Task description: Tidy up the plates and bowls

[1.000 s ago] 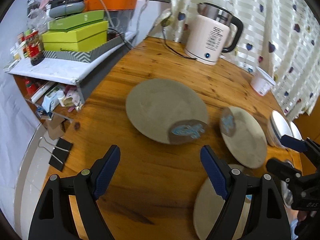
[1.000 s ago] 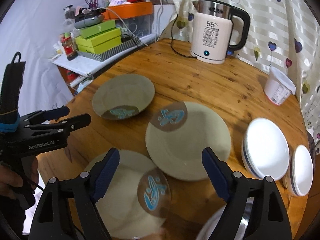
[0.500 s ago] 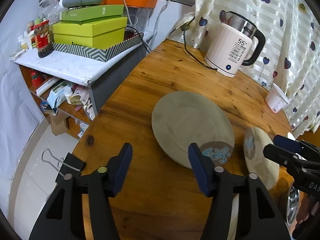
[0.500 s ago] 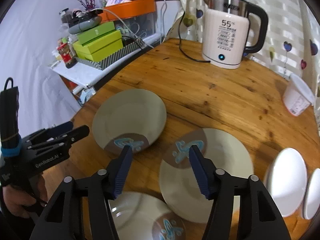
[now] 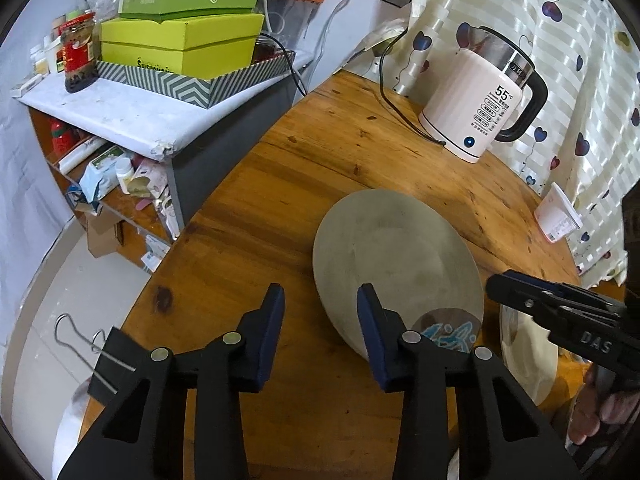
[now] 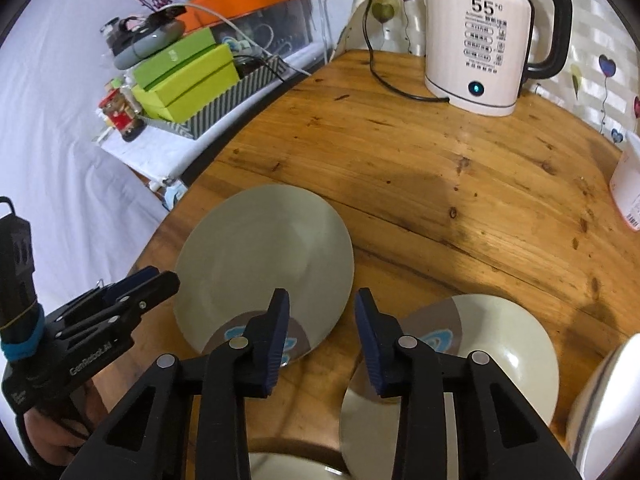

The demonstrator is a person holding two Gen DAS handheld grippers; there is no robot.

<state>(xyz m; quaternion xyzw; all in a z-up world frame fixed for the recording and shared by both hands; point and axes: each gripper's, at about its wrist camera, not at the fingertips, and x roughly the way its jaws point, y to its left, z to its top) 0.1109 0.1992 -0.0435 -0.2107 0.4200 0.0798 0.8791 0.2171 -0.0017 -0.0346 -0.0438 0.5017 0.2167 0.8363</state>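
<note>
Left wrist view: the left gripper (image 5: 320, 304) is hovering with its jaws standing apart, nothing between the blue pads but bare wood. Its right pad is overlapping the near left rim of a grey-green plate (image 5: 394, 256), though whether it is touching the rim I cannot tell. That plate is lying flat on the round wooden surface (image 5: 320, 152), near its left edge, matte and plain except for a brown patch with a blue figure at the near rim. To the right the right gripper (image 5: 560, 312) is reaching in from the side above a second plate (image 5: 528, 364).

Right wrist view: the right gripper (image 6: 322, 312) is also standing open and holding nothing; its left pad is lying over the brown-and-blue patch of the grey-green plate (image 6: 264, 264), its right pad over the rim of the second plate (image 6: 496, 344), paler and glossier with the same patch. A third plate (image 6: 280, 468) is showing only as a sliver at the bottom edge, and a white bowl (image 6: 604, 408) is cut off at the right edge. The left gripper (image 6: 156, 280) is coming in from the left, just beside the grey-green plate's rim.

Farther back a white electric kettle (image 6: 480, 40) reading 55 is sitting on the surface with its cord trailing off, and a white tub (image 5: 558, 218) is standing near the curtain. Beyond the surface, a striped tray (image 5: 192, 80) on a side shelf is carrying stacked green boxes (image 5: 180, 40).
</note>
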